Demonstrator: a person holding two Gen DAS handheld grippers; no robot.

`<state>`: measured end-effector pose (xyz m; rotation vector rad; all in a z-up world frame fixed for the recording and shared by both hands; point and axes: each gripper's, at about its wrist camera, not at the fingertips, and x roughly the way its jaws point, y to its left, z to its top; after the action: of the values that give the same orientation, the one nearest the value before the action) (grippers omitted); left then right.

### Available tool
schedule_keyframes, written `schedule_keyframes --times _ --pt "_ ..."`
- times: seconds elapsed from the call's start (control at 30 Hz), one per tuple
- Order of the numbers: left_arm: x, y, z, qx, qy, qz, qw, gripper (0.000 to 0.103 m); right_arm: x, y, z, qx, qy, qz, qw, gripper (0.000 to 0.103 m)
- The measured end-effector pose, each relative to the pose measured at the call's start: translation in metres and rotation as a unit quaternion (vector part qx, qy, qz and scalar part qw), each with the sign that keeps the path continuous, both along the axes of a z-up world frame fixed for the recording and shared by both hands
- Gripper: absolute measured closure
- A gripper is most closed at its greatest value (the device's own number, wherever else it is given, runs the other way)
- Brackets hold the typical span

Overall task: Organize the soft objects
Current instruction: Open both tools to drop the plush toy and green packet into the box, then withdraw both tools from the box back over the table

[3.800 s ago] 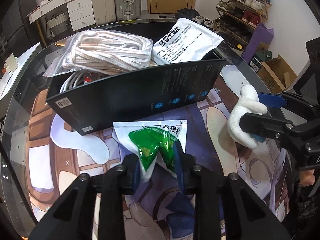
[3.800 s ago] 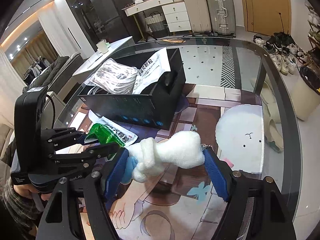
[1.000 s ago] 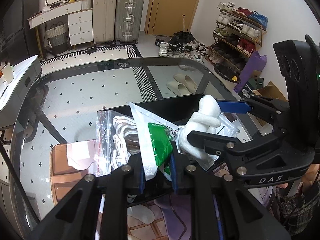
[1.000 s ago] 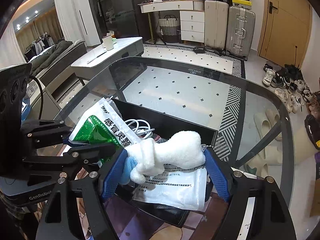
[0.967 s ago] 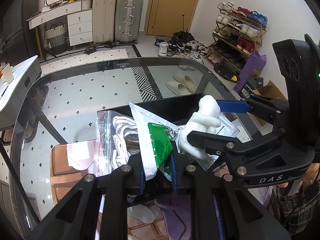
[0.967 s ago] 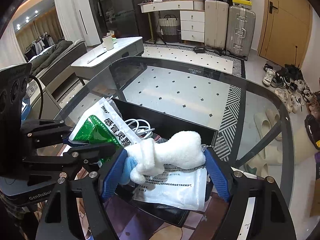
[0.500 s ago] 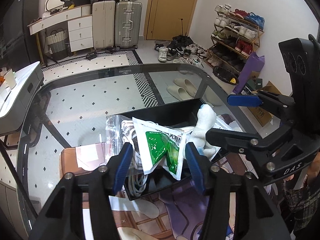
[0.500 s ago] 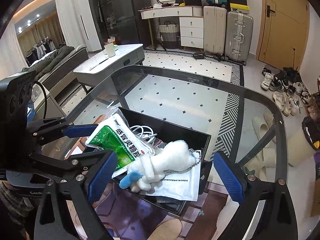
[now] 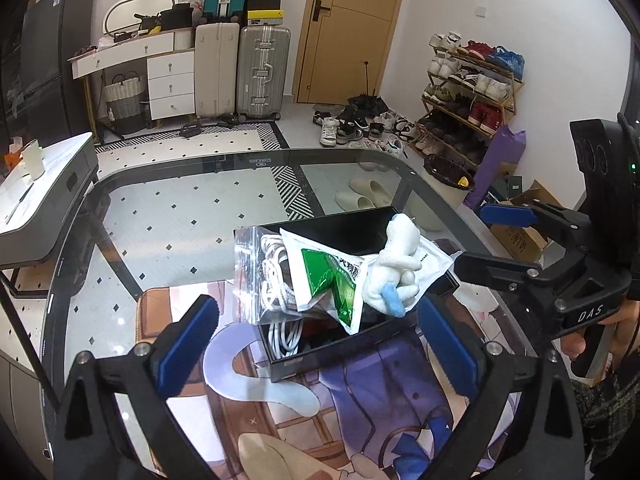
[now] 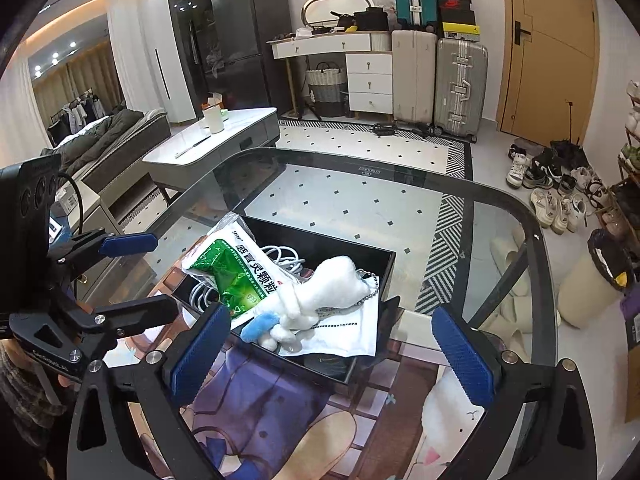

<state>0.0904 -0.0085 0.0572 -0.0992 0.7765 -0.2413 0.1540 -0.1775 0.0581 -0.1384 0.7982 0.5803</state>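
A black box [image 9: 340, 360] stands on the glass table, holding a bag of white cord [image 9: 268, 276] and a flat white packet [image 10: 344, 332]. A green-and-white sachet [image 9: 332, 276] leans in the box on the cord bag. A white plush toy [image 9: 396, 264] with a blue tip lies on the white packet beside the sachet [image 10: 236, 272]. My left gripper [image 9: 318, 340] hangs above and in front of the box, its jaws opening wide with nothing gripped. My right gripper [image 10: 330, 352] is likewise opening, its pads well clear of the plush toy [image 10: 328, 284].
A printed mat [image 9: 360, 420] covers the near part of the glass table [image 10: 360, 200], under the box [image 10: 320, 240]. The table's curved rim runs at the far side. A low white table [image 10: 224, 136], suitcases and shoes stand on the floor beyond. A person's hand [image 9: 624, 320] holds the right gripper's handle.
The left gripper let go of the sachet and the right let go of the plush toy. Both things now lie in the box. Both grippers drew back and upward.
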Motion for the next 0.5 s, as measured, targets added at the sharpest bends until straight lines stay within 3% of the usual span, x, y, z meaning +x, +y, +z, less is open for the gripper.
schedule_keyframes --times 0.33,0.5 --pt "-0.019 0.012 -0.017 0.007 -0.024 0.046 0.9986 0.000 -0.027 -0.038 0.000 0.042 -0.073 -0.060 0.995 0.001" --pt "-0.028 0.017 -0.022 0.018 -0.049 0.065 0.9965 0.000 -0.035 -0.046 -0.011 0.059 -0.070 -0.065 0.994 0.001"
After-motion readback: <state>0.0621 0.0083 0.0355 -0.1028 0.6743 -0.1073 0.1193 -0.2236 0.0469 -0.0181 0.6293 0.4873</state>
